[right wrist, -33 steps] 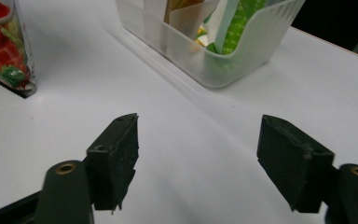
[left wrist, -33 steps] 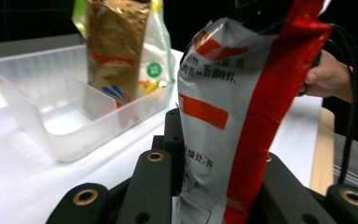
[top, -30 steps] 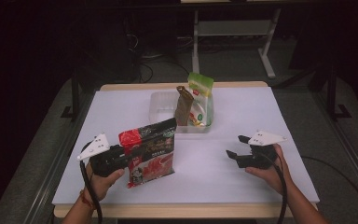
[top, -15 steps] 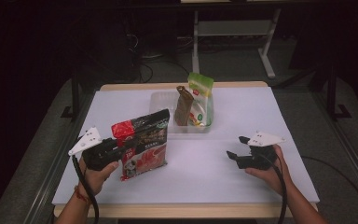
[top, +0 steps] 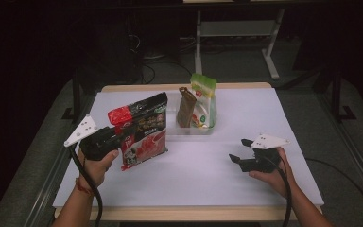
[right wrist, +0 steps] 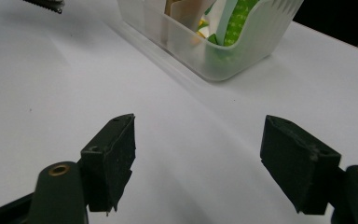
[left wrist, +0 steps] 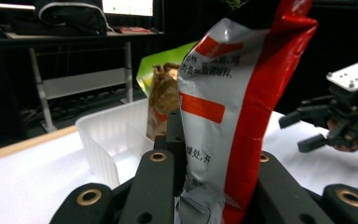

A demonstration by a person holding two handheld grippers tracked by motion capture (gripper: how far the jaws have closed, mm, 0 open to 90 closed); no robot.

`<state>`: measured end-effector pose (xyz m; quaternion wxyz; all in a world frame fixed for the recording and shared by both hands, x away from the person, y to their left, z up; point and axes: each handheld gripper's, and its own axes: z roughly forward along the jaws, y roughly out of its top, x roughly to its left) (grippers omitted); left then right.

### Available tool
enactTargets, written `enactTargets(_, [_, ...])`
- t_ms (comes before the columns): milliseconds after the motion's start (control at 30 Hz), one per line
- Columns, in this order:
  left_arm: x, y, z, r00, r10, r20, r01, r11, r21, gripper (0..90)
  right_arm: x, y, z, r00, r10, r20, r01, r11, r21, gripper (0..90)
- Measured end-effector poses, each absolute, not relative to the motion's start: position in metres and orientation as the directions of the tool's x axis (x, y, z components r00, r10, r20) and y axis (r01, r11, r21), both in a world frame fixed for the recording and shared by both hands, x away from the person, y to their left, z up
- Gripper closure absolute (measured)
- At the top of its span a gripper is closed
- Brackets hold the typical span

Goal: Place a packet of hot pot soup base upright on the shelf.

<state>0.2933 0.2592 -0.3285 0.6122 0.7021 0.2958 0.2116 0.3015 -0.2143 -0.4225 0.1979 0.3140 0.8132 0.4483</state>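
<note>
A red, black and silver snack bag (top: 142, 130) hangs upright above the table's left half, pinched at its lower left edge by my left gripper (top: 119, 137). In the left gripper view the bag (left wrist: 235, 107) rises between the two black jaws, which press on it. A clear plastic bin (top: 194, 126) at the table's middle back holds a brown pouch (top: 186, 106) and a green-and-white pouch (top: 205, 97). My right gripper (top: 238, 153) rests low over the table at the right, open, jaws wide apart with nothing between them (right wrist: 198, 154).
The white table (top: 189, 175) ends in a wooden front edge near the person's forearms. Behind it stand a dark floor, cables and a white desk frame (top: 236, 33). The bin's corner (right wrist: 223, 56) lies a short way ahead of my right gripper.
My left gripper has lifted the snack bag and carried it a little left and up, standing it more upright. The right gripper has stayed where it was.
</note>
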Motion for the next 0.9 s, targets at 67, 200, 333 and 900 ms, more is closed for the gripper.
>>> enactTargets(67, [0.297,0.256,-0.326,0.730,0.680,-0.058,0.149,-0.076,0.986,78.9,0.302,-0.214,-0.422,-0.724,0.688,-0.036,0.334,0.396,0.856,25.6])
enactTargets(200, [0.304,0.250,-0.324,0.725,0.686,-0.056,0.147,-0.075,0.986,78.9,0.302,-0.215,-0.422,-0.722,0.691,-0.033,0.336,0.392,0.857,25.2])
enactTargets(333, [0.311,0.246,-0.323,0.718,0.694,-0.049,0.144,-0.080,0.986,79.0,0.301,-0.216,-0.422,-0.721,0.692,-0.035,0.333,0.391,0.858,24.2])
enactTargets(900, [0.339,0.235,-0.311,0.665,0.745,-0.057,0.127,-0.038,0.991,79.1,0.302,-0.215,-0.423,-0.725,0.688,-0.037,0.331,0.395,0.857,24.2])
